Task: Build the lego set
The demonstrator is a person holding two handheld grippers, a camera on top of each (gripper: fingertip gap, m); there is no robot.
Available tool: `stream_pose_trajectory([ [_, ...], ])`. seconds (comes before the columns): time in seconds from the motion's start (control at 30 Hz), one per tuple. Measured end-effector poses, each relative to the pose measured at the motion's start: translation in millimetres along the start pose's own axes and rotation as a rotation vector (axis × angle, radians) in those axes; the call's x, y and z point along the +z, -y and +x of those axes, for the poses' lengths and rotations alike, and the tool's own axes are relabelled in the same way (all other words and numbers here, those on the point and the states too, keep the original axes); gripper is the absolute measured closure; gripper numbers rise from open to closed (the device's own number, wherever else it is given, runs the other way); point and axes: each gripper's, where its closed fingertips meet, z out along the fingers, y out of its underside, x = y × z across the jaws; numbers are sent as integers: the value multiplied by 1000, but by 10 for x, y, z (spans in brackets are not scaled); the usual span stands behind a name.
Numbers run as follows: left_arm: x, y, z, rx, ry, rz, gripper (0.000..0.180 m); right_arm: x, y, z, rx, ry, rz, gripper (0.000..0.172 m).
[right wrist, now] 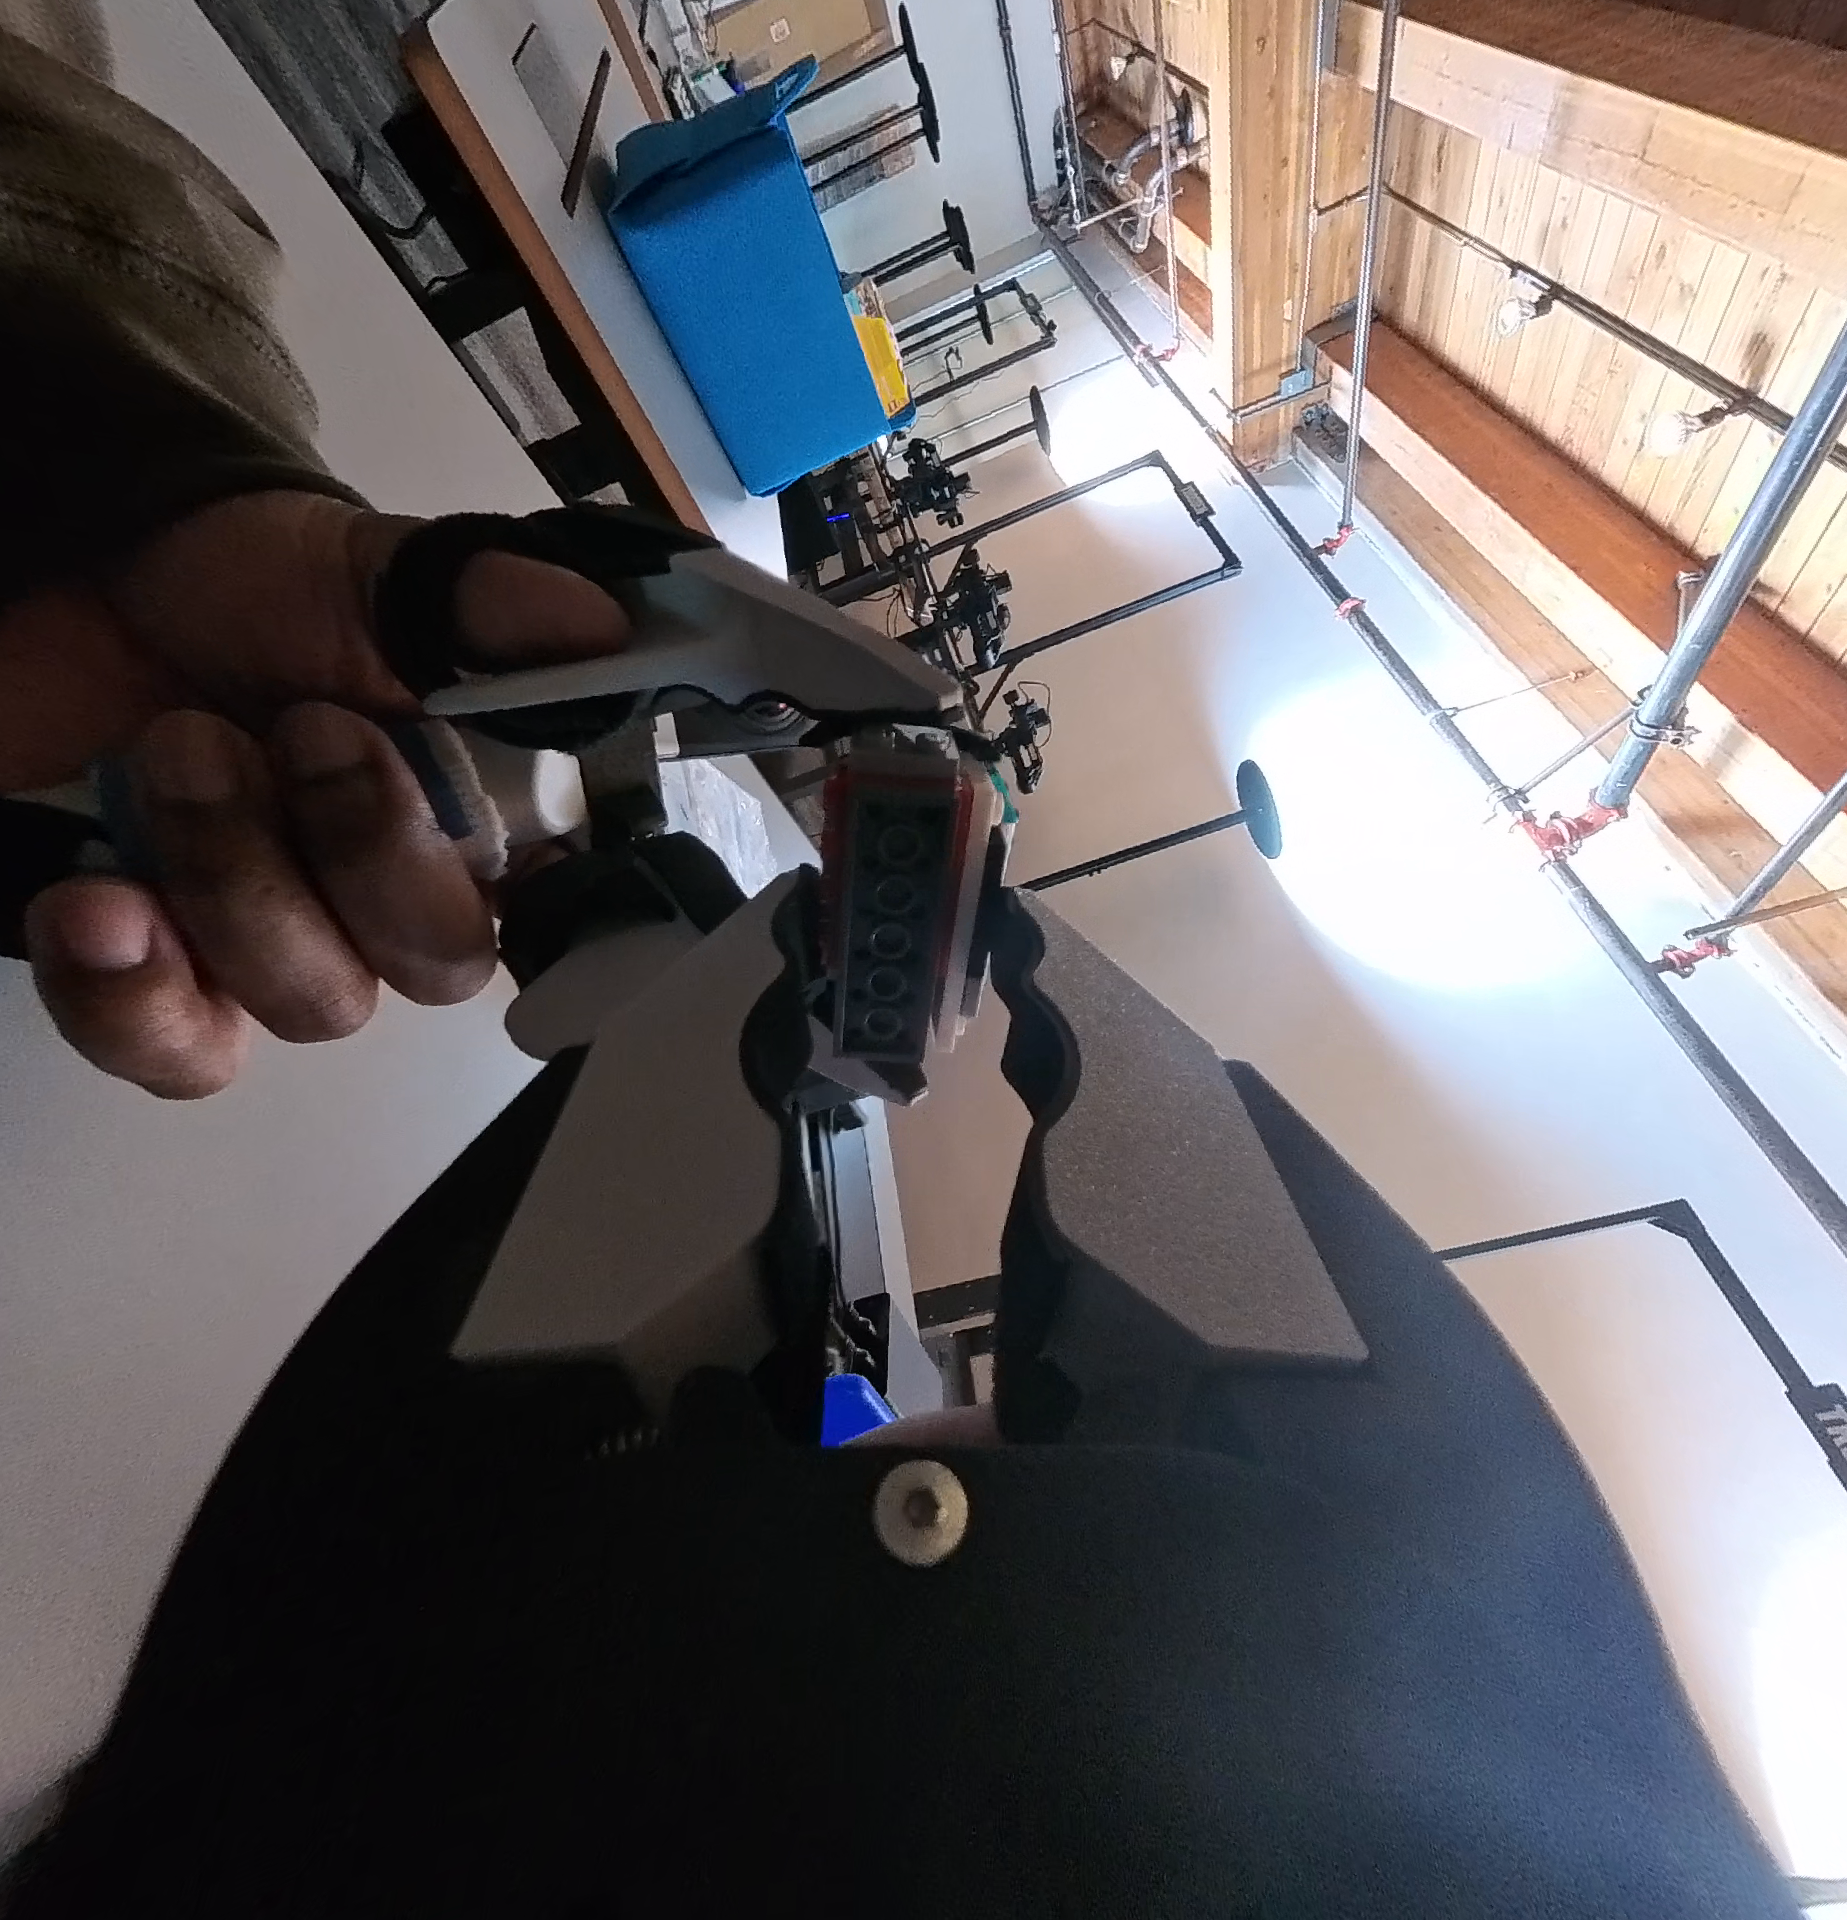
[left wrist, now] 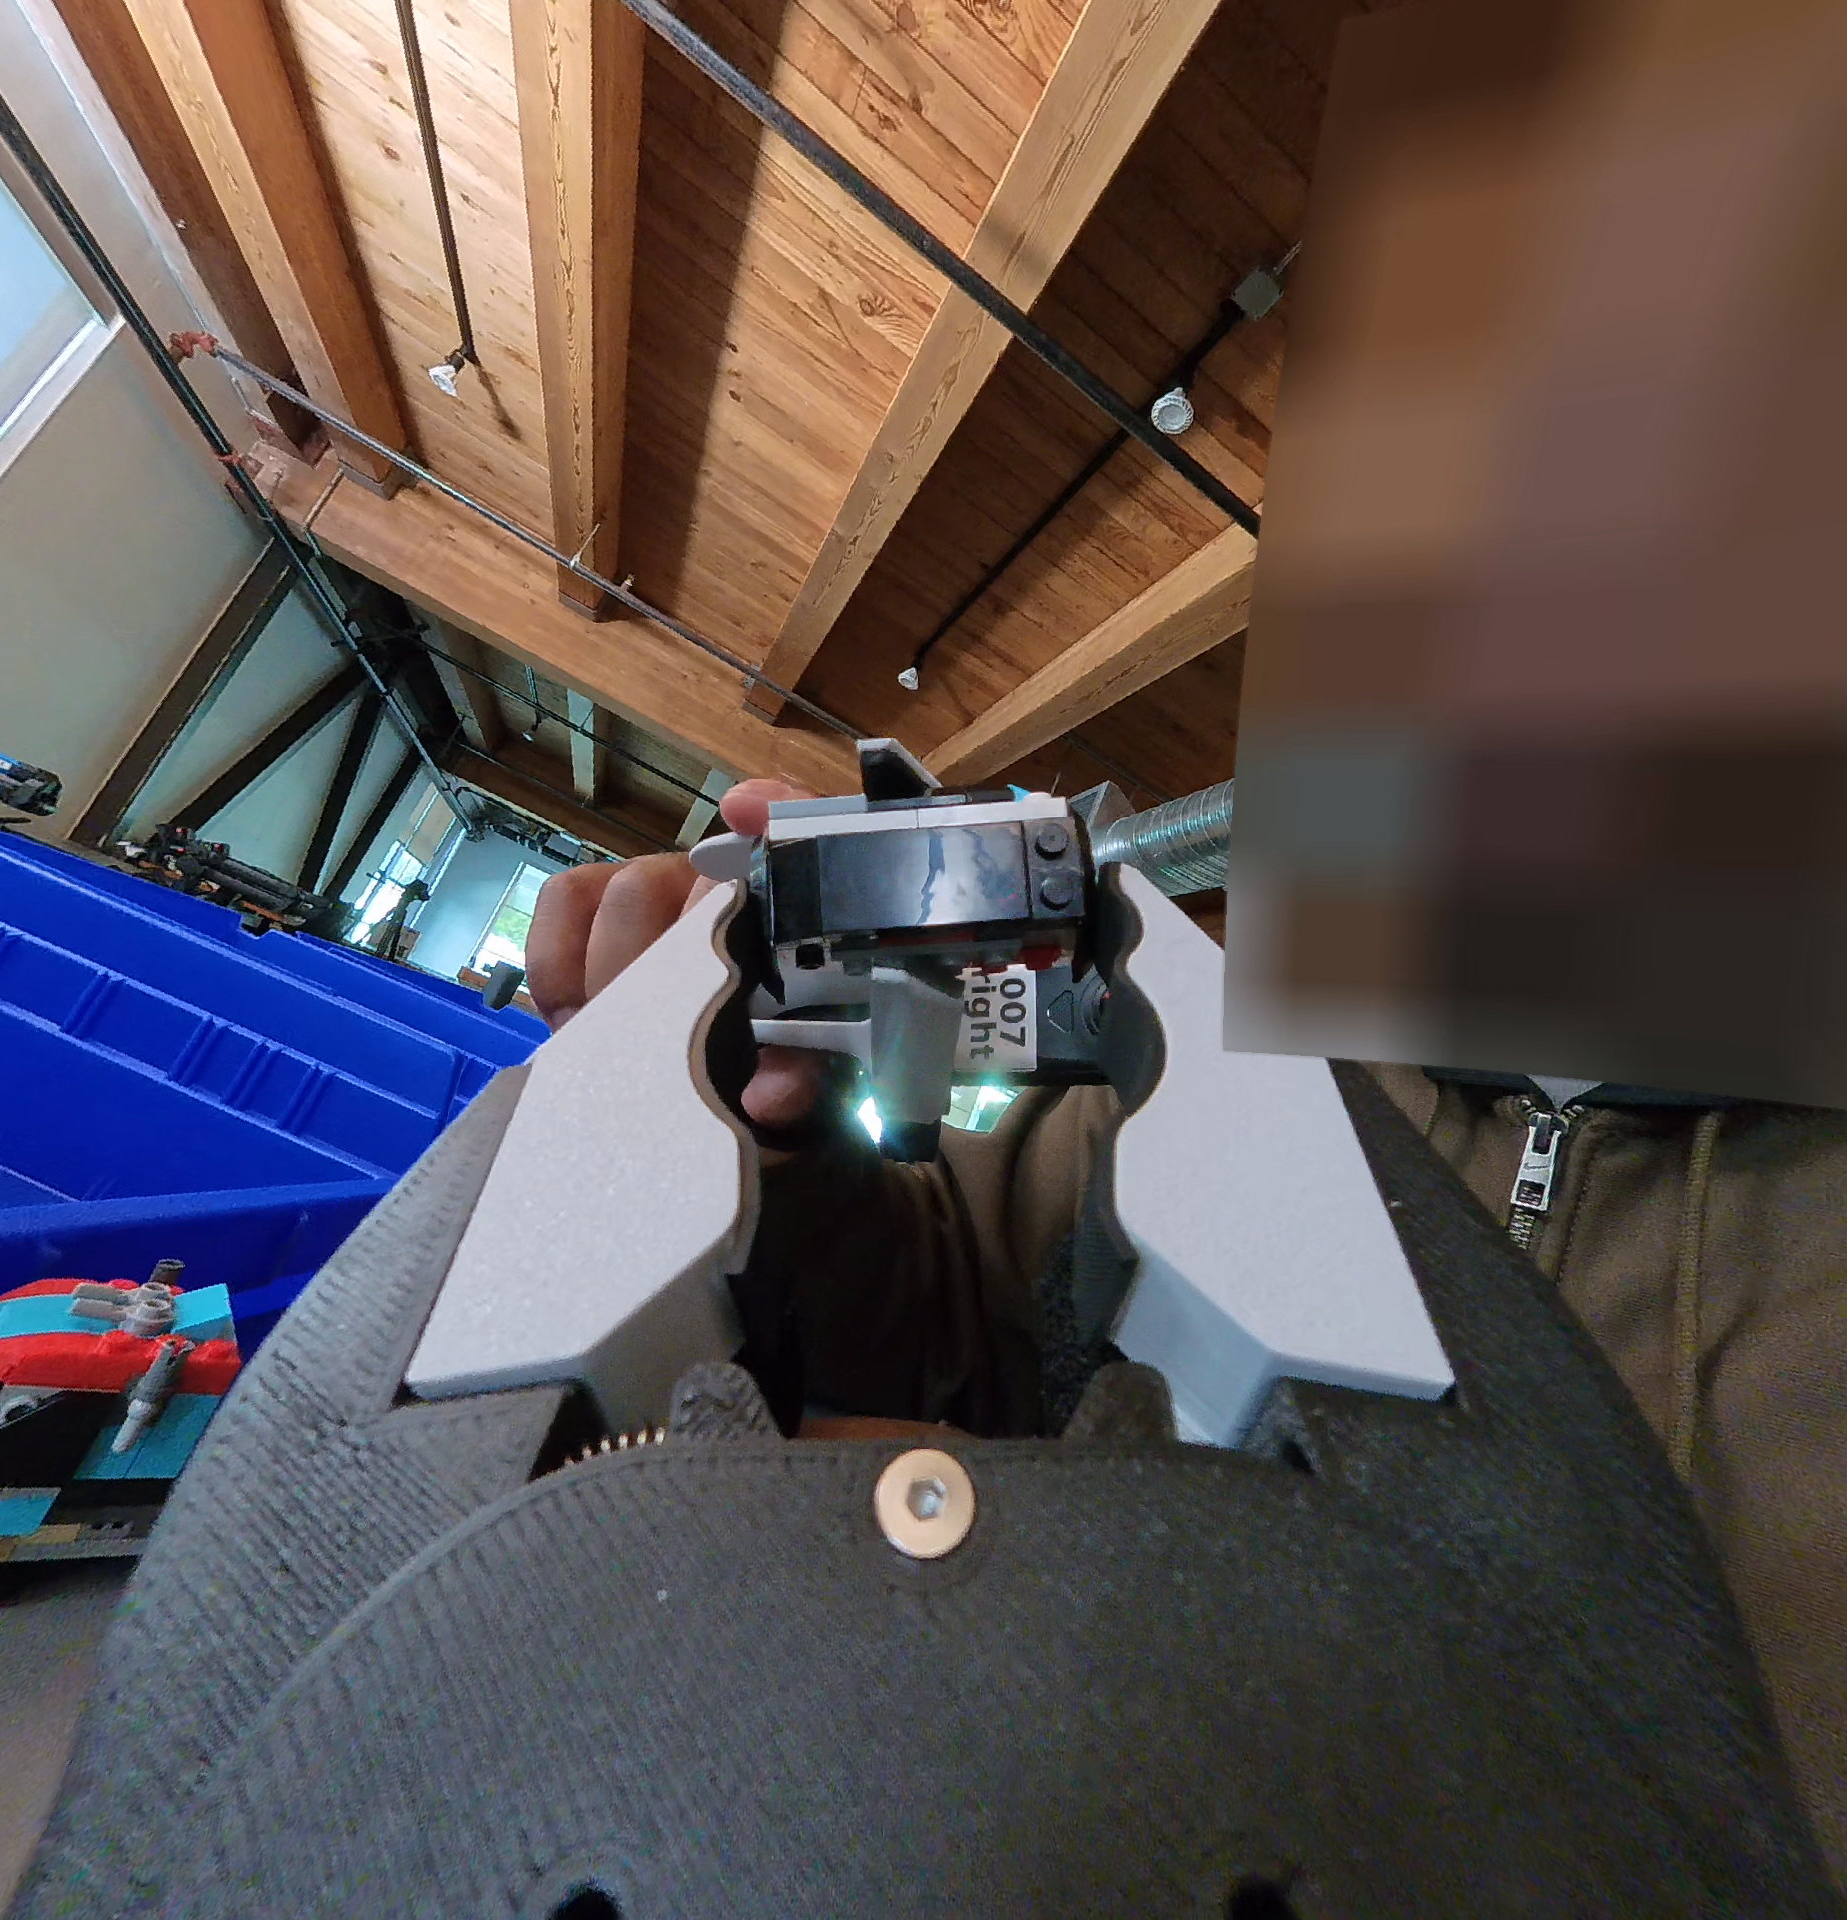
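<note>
The brick model (left wrist: 914, 883) is glossy black with white and grey plates and small red bits. The bin (left wrist: 171, 1039) is bright blue. Another model (left wrist: 88, 1382) is red and teal.

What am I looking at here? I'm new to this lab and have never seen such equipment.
These are two views of one moment, each from a camera riding on a hand-held gripper that a person carries. The left hand-held gripper clamps a small black, white and grey toy brick model by its ends. The right hand-held gripper closes on the same model across its width, seen from the underside. Both cameras tilt up towards a wooden ceiling. A blue bin and another brick model sit at the left.
</note>
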Motion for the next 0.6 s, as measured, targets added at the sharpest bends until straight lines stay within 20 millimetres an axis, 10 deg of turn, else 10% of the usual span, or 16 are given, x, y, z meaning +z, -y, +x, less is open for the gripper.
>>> stream_pose_trajectory([
  [0.6, -4, 65, -29, 205, 105, -70, 116, -137, -83, 138, 71, -50, 48, 106],
])
